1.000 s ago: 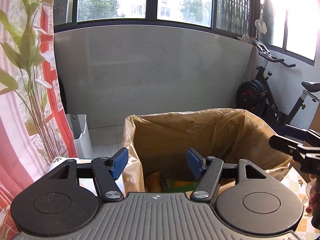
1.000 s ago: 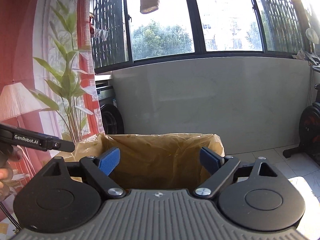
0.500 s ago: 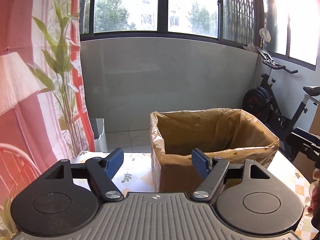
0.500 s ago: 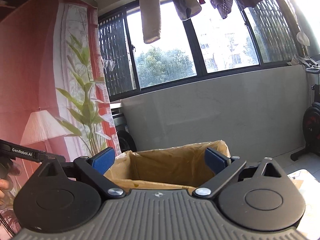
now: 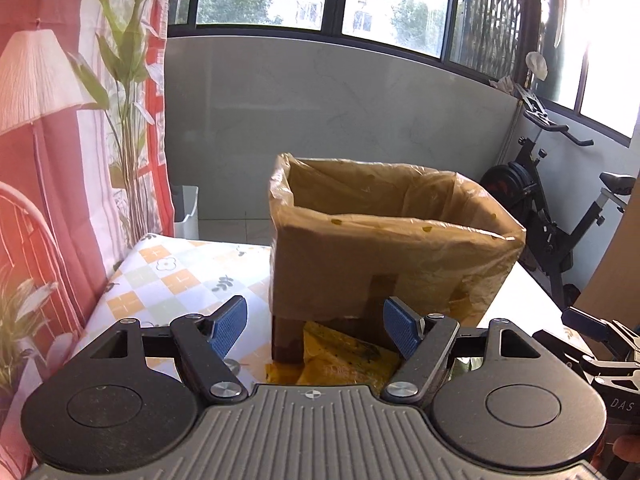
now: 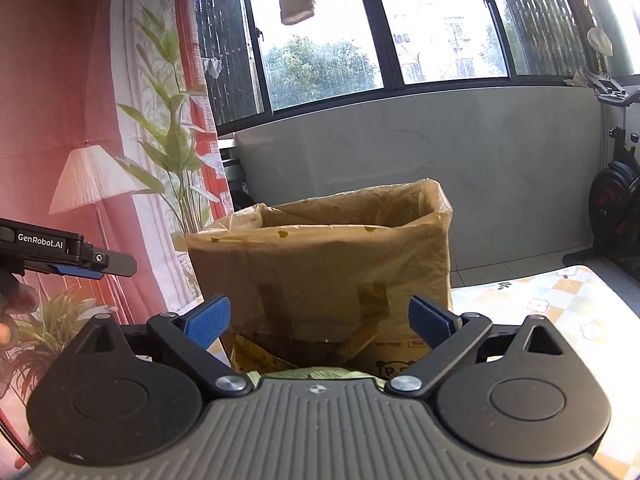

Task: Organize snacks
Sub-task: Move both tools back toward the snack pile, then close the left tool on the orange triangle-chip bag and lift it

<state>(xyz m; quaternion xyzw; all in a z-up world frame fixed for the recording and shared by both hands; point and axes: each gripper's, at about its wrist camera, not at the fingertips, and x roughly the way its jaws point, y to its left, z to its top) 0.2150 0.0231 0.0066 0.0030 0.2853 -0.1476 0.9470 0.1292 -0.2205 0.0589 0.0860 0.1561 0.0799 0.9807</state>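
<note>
Both grippers now pulled back from the lined box (image 5: 384, 248), empty.
Left gripper (image 5: 316, 330) & right gripper (image 6: 320, 320) jaws just opened wider, nothing between; yellow snack packet (image 5: 344, 360) lies at box's base, prob next pick.

Cardboard box (image 5: 384, 264), crinkly glossy plastic liner (image 5: 400, 188)

Snack packet (image 5: 344, 354) before box (image 5: 384, 248) on table (image 5: 168, 280)

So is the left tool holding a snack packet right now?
No, the left tool is open and empty, with the yellow packet lying beyond it.
</note>
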